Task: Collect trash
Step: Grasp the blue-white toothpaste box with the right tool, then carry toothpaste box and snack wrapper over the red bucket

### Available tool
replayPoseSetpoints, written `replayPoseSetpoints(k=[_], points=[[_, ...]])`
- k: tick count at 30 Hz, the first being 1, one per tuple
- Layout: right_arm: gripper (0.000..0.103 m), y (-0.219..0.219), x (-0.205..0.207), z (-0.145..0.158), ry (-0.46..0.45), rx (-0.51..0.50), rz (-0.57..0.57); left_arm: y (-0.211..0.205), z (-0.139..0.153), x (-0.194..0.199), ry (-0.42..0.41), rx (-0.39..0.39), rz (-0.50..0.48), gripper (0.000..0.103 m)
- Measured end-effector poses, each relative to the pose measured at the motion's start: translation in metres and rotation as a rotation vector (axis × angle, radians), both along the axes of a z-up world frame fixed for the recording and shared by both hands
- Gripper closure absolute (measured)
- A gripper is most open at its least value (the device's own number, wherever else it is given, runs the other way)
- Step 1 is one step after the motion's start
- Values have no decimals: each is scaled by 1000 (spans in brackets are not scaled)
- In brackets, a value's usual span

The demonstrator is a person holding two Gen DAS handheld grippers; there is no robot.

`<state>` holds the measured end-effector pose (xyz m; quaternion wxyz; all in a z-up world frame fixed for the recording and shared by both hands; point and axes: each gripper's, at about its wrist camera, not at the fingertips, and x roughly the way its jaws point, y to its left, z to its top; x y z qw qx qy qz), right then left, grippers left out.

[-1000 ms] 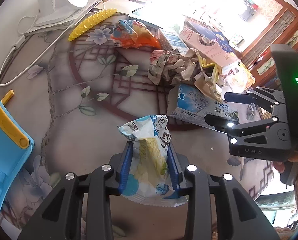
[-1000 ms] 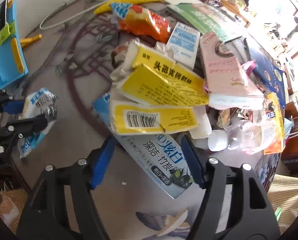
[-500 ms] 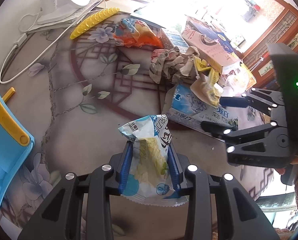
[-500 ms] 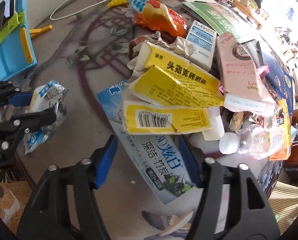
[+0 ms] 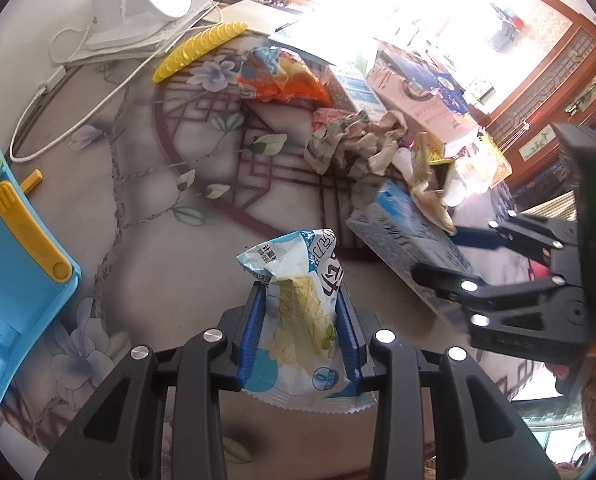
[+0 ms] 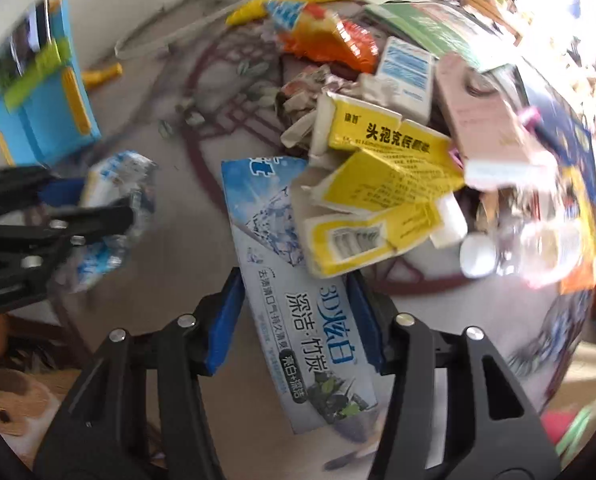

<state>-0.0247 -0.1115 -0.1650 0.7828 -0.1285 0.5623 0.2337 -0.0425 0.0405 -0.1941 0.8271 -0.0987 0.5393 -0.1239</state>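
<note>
Progress looks early, judging by how much litter remains. Left gripper (image 5: 299,334) is clamped on a crumpled white-and-blue snack wrapper (image 5: 298,312), holding it above the table (image 5: 146,248). Right gripper (image 6: 298,320) is closing around a long blue-and-white toothpaste box (image 6: 298,308); the box sits between the blue pads, which look to be at or just beside its sides, and its far end seems lifted. A torn yellow carton (image 6: 377,200) lies on the far end of that box. Beyond the box lie crumpled paper (image 5: 353,144), an orange snack bag (image 6: 325,36), a pink box (image 6: 493,128) and a clear bottle (image 6: 529,248), all still uncollected. No bin is in view.
</note>
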Motion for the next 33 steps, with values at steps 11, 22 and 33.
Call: replayPoseSetpoints(k=[11, 22, 33], points=[[54, -72, -31, 69, -81, 281, -253, -40, 30, 5, -76, -37, -80, 71], [55, -139, -51, 111, -171, 440, -449, -84, 73, 19, -195, -85, -142, 71], [55, -177, -67, 115, -198, 433, -509, -129, 89, 13, -223, -96, -209, 71]])
